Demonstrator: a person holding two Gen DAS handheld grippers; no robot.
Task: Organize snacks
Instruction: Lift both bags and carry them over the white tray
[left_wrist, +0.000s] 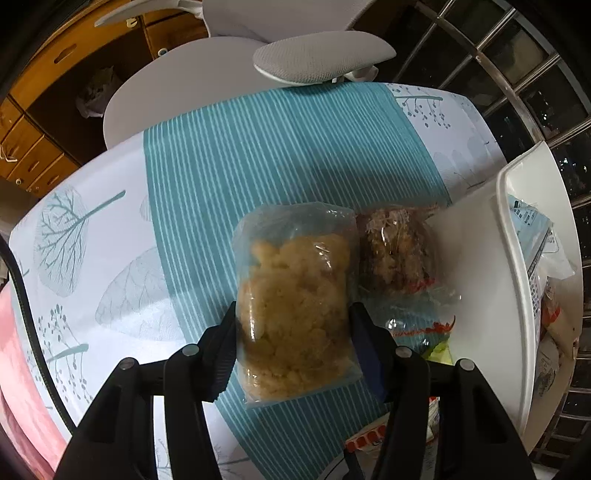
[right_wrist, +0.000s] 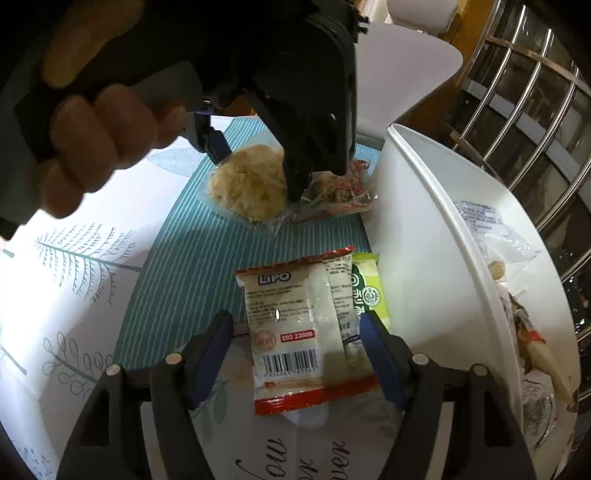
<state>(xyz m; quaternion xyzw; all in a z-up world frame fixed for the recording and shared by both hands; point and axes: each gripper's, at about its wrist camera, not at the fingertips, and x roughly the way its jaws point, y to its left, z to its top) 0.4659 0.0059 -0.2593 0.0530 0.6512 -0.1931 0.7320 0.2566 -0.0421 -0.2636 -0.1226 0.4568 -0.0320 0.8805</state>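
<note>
White bin (right_wrist: 436, 206), right edge of worktop (left_wrist: 110, 236): holds clear bags and wrapped snacks, contents indistinct. Left gripper (left_wrist: 291, 332) fingers straddle clear bag of yellow puffed snack (left_wrist: 295, 295) on teal stripe, w/ brown-snack bag (left_wrist: 399, 251) betw. it and bin; firm clamp cannot be told. Right gripper (right_wrist: 295, 354) fingers released, either side of red-white LIPO packet (right_wrist: 295, 332), lying flat beside bin; green packet (right_wrist: 369, 291) beneath.

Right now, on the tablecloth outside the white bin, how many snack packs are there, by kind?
Clear bag of yellow puffed snacks, between the left gripper's fingers: 1
Clear bag of brown shredded snack: 1
Red and white Lipo packet, between the right gripper's open fingers: 1
Green packet: 1
Total: 4
</note>
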